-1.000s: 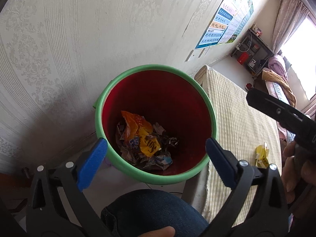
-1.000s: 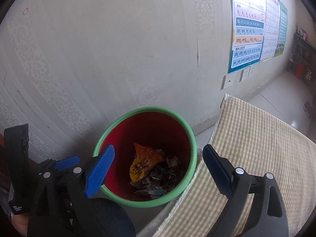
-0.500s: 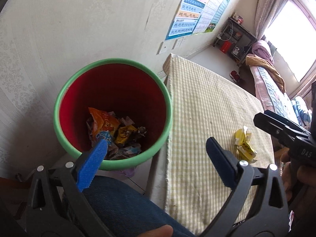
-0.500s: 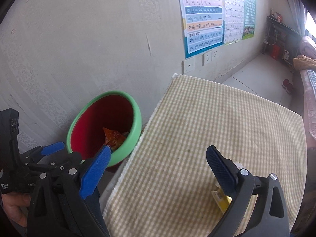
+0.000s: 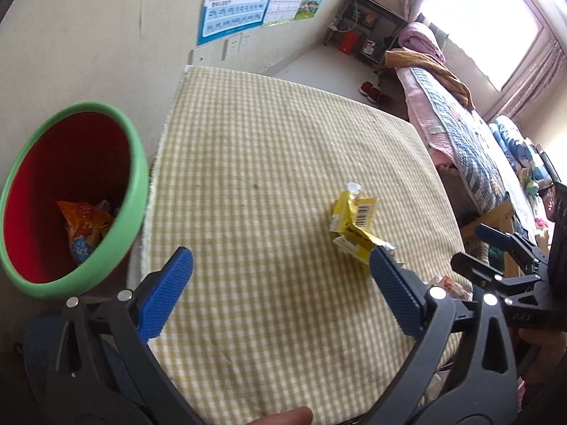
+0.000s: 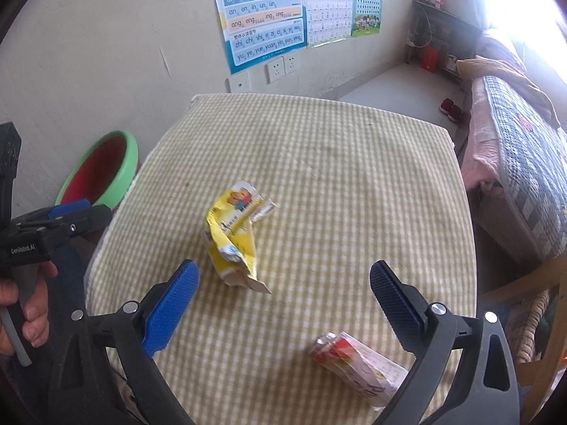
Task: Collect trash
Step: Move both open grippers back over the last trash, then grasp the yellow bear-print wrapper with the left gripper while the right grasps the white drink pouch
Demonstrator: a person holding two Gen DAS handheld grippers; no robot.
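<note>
A crumpled yellow wrapper (image 6: 234, 233) lies mid-table on the yellow checked cloth (image 6: 336, 177); it also shows in the left wrist view (image 5: 352, 226). A white and red carton (image 6: 358, 364) lies near the table's front right edge. The green bin with a red inside (image 5: 71, 194) stands left of the table and holds trash (image 5: 83, 228); it also shows in the right wrist view (image 6: 99, 170). My left gripper (image 5: 280, 294) is open and empty above the table's front. My right gripper (image 6: 283, 301) is open and empty, just short of the yellow wrapper.
The wall with posters (image 6: 265, 10) and sockets is behind the table. A bed with blankets (image 6: 521, 163) stands to the right. A wooden chair (image 6: 524, 304) is at the table's right front corner. My knee in blue jeans (image 5: 39, 347) is at lower left.
Both grippers have swung right, away from over the bin to over the table. The yellow wrapper and the carton have come into view. Both stay open.
</note>
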